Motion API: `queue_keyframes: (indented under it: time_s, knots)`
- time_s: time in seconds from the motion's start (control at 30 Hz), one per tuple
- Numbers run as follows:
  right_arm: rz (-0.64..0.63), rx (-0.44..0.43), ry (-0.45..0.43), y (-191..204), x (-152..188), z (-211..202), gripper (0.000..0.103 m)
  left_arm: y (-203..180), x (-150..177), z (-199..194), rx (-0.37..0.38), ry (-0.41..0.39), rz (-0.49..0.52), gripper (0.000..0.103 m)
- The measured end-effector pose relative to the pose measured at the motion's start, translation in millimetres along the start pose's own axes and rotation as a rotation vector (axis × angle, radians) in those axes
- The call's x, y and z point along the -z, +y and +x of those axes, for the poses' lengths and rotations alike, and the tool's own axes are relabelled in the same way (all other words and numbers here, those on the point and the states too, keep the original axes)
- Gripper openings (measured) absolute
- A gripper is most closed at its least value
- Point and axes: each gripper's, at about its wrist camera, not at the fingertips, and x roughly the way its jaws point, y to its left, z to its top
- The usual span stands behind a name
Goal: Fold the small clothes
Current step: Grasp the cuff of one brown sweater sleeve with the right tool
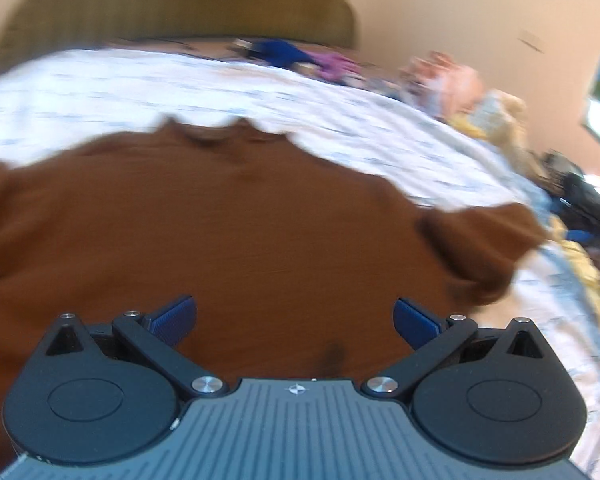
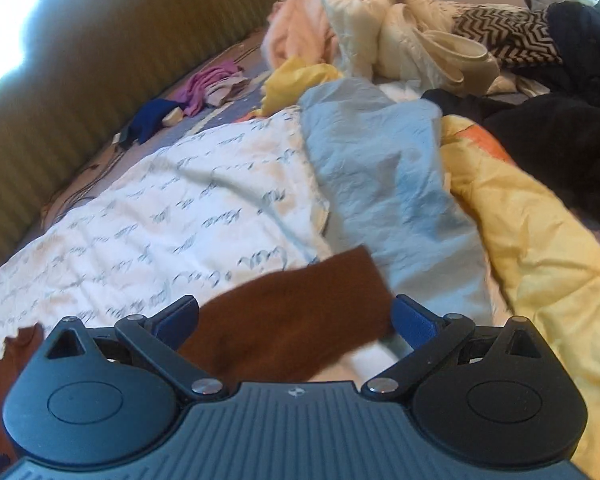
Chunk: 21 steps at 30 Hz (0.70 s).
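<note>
Across the script-printed white quilt [image 1: 220,92] we have the rust-brown shirt [image 1: 240,220] spread face-up, neckline toward the olive headboard [image 1: 172,4], so its sleeves can fold inward. It looks soft, fine-ribbed and blurred, one sleeve [image 2: 296,312] angling out sideways. Our left gripper [image 1: 295,320] hovers over the shirt's body, jaws wide apart, holding nothing. Our right gripper [image 2: 295,320] is spread just as wide over that sleeve, seemingly about to pinch it. Beyond lie a pale blue sheet [image 2: 388,168] and heaped laundry [image 2: 380,20].
</note>
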Motion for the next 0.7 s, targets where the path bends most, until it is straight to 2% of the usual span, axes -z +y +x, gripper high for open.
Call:
queue_keyframes:
  time_s: [0.1, 0.23, 0.27, 0.33, 0.37, 0.43, 0.47, 0.5, 0.6, 0.7]
  knots:
    - [0.0, 0.021, 0.068, -3.3, -7.7, 19.3, 0.103, -18.2, -4.2, 25.9, 0.058, 0.023, 0.011, 0.103]
    - [-0.005, 0.046, 0.102, -7.7, -5.3, 36.7, 0.102, -26.5, -6.1, 51.5, 0.035, 0.046, 0.028, 0.103]
    - [0.003, 0.041, 0.104, -8.4, -3.7, 38.6, 0.096, -28.3, -8.0, 54.1, 0.044, 0.044, 0.022, 0.103]
    - [0.022, 0.044, 0.108, -9.7, -0.2, 41.0, 0.07, -36.5, -18.4, 58.9, 0.084, 0.059, -0.014, 0.103]
    - [0.023, 0.056, 0.108, -8.9, 0.9, 41.0, 0.051, -40.9, -23.1, 63.1, 0.104, 0.072, -0.017, 0.103]
    - [-0.002, 0.067, 0.08, -4.7, 2.2, 34.3, 0.04, -51.0, -28.0, 67.6, 0.068, 0.064, 0.019, 0.103]
    - [-0.007, 0.058, 0.076, -3.7, 2.3, 31.6, 0.03, -53.9, -27.4, 68.9, 0.041, 0.057, 0.039, 0.103]
    - [-0.006, 0.051, 0.075, -3.3, 2.4, 29.8, 0.024, -54.4, -25.6, 70.2, 0.03, 0.055, 0.057, 0.103]
    - [-0.026, 0.071, 0.027, 3.6, 3.2, 20.3, 0.017, -48.2, -14.7, 76.5, 0.005, 0.06, 0.071, 0.103]
    - [-0.053, 0.077, -0.003, 16.0, 3.7, 9.2, 0.014, -48.4, -4.8, 72.0, -0.015, 0.011, 0.119, 0.103]
